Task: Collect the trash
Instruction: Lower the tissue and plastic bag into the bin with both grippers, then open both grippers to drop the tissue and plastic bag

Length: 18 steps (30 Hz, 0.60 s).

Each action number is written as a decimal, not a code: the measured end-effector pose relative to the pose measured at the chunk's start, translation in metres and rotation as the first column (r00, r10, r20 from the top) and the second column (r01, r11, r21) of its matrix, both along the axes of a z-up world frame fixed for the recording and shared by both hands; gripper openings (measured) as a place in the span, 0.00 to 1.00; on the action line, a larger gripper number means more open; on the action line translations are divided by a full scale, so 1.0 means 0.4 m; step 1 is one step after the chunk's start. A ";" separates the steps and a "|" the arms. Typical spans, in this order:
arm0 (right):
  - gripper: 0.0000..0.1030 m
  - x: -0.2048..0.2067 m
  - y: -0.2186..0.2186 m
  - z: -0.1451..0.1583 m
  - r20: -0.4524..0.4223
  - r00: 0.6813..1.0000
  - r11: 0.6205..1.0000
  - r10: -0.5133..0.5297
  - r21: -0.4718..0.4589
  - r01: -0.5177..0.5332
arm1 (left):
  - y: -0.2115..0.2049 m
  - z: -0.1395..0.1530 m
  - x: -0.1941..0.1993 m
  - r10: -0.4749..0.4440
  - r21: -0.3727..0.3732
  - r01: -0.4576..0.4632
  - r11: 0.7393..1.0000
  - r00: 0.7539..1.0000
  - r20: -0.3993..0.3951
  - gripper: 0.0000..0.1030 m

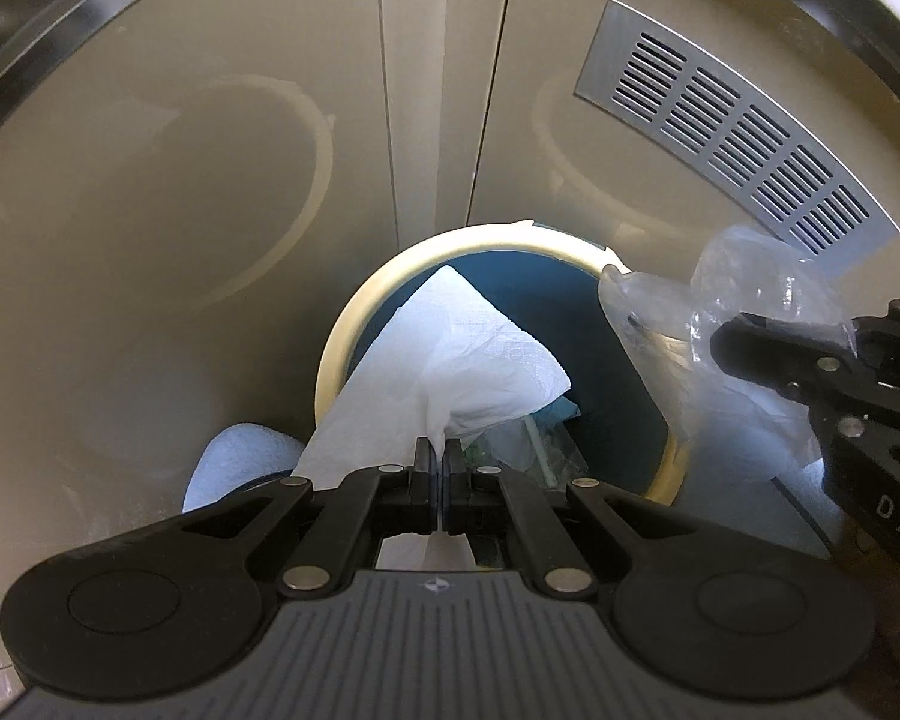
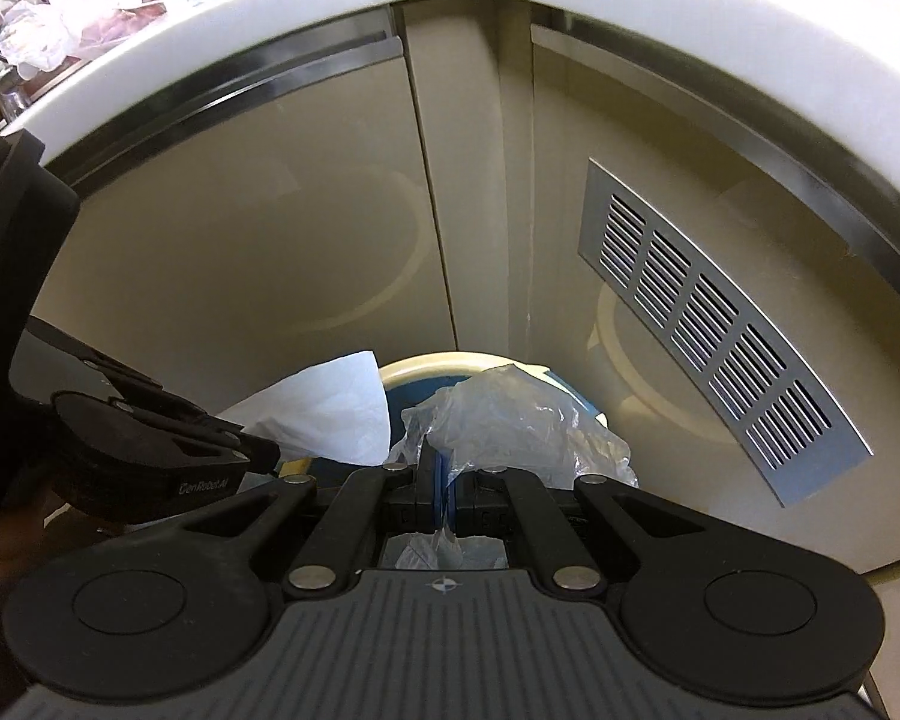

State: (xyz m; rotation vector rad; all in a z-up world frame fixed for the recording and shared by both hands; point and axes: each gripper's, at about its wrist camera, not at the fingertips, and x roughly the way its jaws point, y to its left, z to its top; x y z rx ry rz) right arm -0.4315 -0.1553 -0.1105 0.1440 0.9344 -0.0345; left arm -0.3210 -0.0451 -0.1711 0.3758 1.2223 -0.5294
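Left gripper (image 1: 438, 456) clenched tight on a white paper napkin (image 1: 450, 354), which fans up toward twelve o'clock over the cream-rimmed bin (image 1: 354, 324). At three o'clock the right gripper (image 2: 444, 480) pinches crumpled clear plastic (image 2: 510, 414) above the same bin's rim. Behind stand beige cabinet doors (image 1: 150, 180), with a metal vent grille (image 2: 714, 330) at two o'clock.

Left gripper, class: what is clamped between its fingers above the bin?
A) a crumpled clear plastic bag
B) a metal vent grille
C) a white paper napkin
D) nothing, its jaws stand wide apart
C: the left gripper has its jaws closed on a white paper napkin over the blue-lined trash bin, while the clear plastic bag is in the right gripper.
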 end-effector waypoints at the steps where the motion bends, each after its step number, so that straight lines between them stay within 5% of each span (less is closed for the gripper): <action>1: 0.03 0.003 -0.001 -0.005 -0.004 1.000 1.000 -0.001 -0.001 0.001 | -0.002 -0.004 0.001 -0.001 0.002 0.001 1.000 1.000 -0.001 0.01; 18: 0.03 0.039 -0.007 -0.054 -0.051 0.999 1.000 -0.018 -0.017 0.017 | -0.032 -0.046 0.014 -0.013 0.047 0.014 0.999 1.000 -0.008 0.01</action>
